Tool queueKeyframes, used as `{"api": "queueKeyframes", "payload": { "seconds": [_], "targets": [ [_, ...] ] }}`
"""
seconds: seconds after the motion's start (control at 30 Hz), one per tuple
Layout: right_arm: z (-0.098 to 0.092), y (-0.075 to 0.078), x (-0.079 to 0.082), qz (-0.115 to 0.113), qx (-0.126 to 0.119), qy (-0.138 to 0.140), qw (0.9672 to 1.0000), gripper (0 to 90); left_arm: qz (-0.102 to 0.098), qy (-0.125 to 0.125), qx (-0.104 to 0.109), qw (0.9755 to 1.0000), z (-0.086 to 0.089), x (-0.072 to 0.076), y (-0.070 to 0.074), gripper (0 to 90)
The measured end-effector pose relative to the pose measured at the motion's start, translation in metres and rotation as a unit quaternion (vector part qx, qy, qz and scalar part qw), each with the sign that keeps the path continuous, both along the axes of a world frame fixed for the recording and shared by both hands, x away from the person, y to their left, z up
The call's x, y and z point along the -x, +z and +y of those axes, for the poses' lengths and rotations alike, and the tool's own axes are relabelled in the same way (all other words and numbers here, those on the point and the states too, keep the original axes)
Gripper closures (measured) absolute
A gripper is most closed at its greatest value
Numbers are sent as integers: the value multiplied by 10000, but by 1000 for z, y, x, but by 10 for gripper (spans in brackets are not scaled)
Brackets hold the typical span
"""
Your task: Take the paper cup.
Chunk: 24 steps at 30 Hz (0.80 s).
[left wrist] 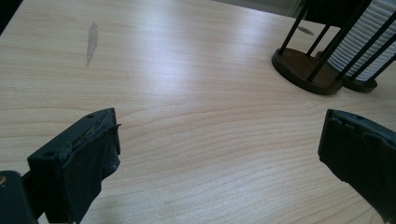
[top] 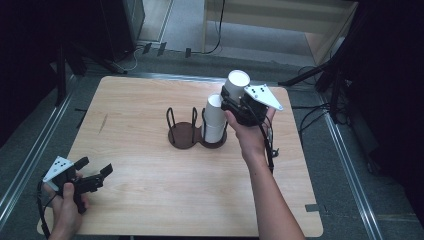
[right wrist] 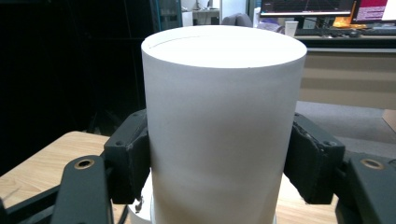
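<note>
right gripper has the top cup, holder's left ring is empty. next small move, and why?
Probably lift a little more, then carry left. The right gripper is clamped on the white cup, which sits just above the cup stack in the holder's right ring; clearing it comes first. The empty ring is the likely target.

Pale wooden table (top: 150, 200) — dark wire holder (top: 192, 131), perhaps two-ringed, standing mid-table

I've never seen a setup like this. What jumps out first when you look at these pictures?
The white paper cup stands out at once: the right gripper is clamped on it, holding it up above the stack of cups that sits in the right ring of a dark wire holder at the middle of the wooden table. Near the table's front left corner, the left gripper has its jaws open with nothing between them.
</note>
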State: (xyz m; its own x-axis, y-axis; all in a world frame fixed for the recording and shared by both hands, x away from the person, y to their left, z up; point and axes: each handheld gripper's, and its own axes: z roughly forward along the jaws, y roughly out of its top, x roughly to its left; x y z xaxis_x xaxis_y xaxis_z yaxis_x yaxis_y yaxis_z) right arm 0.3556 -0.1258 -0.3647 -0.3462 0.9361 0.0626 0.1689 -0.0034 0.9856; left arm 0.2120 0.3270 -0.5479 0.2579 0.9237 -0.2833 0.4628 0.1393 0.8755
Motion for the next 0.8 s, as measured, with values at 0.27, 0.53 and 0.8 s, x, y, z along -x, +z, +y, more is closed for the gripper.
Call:
{"api": "queueKeyframes", "payload": {
  "seconds": [0.27, 0.53, 0.8],
  "targets": [
    [-24, -11, 9, 75, -35, -129, 9999, 311, 15, -27, 130, 9999, 2, 0, -1, 0],
    [-48, -26, 21, 162, -13, -305, 9994, 311, -86, 11, 191, 9998, 1, -2, -2, 0],
    [-60, -56, 47, 242, 224, -421, 9986, 310, -341, 404, 137, 9985, 7, -4, 0, 0]
  ]
}}
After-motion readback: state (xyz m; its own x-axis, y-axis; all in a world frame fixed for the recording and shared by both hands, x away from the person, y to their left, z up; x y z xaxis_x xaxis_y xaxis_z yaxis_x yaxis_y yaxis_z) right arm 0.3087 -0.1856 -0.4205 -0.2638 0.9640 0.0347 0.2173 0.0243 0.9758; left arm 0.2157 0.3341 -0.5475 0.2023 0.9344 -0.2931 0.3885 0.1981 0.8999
